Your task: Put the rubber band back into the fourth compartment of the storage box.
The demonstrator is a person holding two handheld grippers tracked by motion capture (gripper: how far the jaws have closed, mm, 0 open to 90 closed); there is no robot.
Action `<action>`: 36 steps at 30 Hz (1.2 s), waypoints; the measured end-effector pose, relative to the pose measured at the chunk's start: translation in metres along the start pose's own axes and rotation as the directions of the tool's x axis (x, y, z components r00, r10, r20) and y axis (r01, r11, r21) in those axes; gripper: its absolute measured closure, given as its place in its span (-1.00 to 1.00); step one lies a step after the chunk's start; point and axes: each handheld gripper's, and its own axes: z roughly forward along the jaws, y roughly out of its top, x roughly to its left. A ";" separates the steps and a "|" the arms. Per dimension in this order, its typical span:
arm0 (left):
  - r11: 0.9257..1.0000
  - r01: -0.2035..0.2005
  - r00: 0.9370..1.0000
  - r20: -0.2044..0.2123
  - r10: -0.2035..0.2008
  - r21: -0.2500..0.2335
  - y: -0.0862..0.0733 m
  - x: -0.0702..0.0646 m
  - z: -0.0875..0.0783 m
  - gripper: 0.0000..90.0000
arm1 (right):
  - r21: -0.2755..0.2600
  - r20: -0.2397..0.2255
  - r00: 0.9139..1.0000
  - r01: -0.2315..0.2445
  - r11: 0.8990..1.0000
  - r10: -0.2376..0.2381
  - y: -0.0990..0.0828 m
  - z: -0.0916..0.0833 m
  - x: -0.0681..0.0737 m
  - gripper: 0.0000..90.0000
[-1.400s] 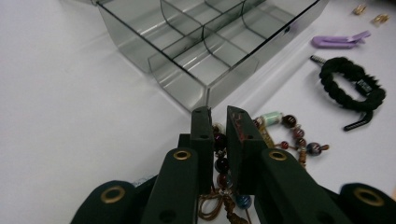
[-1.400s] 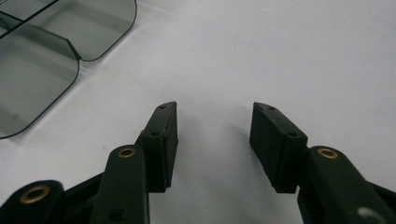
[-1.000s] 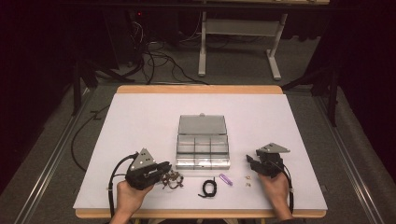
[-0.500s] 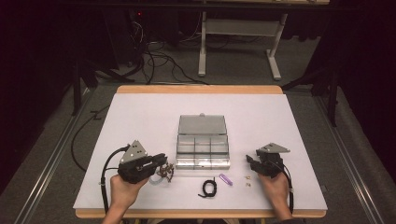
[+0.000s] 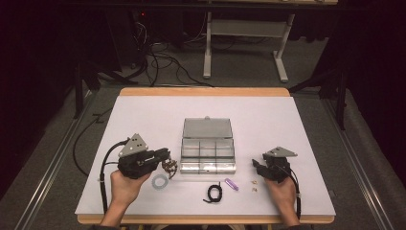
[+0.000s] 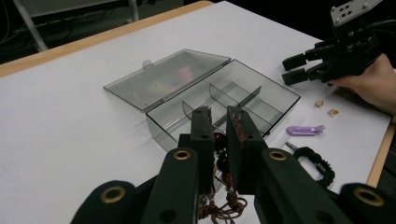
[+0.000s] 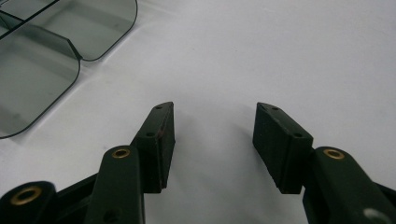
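Clear plastic box [image 6: 224,100] bears no readable label.

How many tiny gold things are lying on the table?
2. Both lie near the table's front edge, just left of the right gripper: one gold piece closer to the box, the other gold piece just in front of it. More could be hidden under the hands.

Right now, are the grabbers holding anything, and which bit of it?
The left gripper pinches a beaded bracelet by its dark red beads, brown cords dangling below. The right gripper is open, holding nothing.
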 end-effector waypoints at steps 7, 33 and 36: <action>1.000 0.008 1.000 0.013 -0.008 0.001 0.011 -0.001 0.009 0.82 | 0.001 0.001 1.000 0.000 1.000 0.000 0.000 0.000 0.000 0.08; 1.000 -0.004 1.000 0.029 0.004 0.001 0.031 -0.007 0.051 0.82 | 0.000 -0.005 1.000 -0.004 1.000 0.004 0.000 0.000 -0.001 0.06; 1.000 0.004 0.999 0.041 -0.004 0.004 0.032 -0.007 0.055 0.82 | 0.000 -0.005 1.000 -0.003 1.000 0.003 0.000 0.000 -0.001 0.06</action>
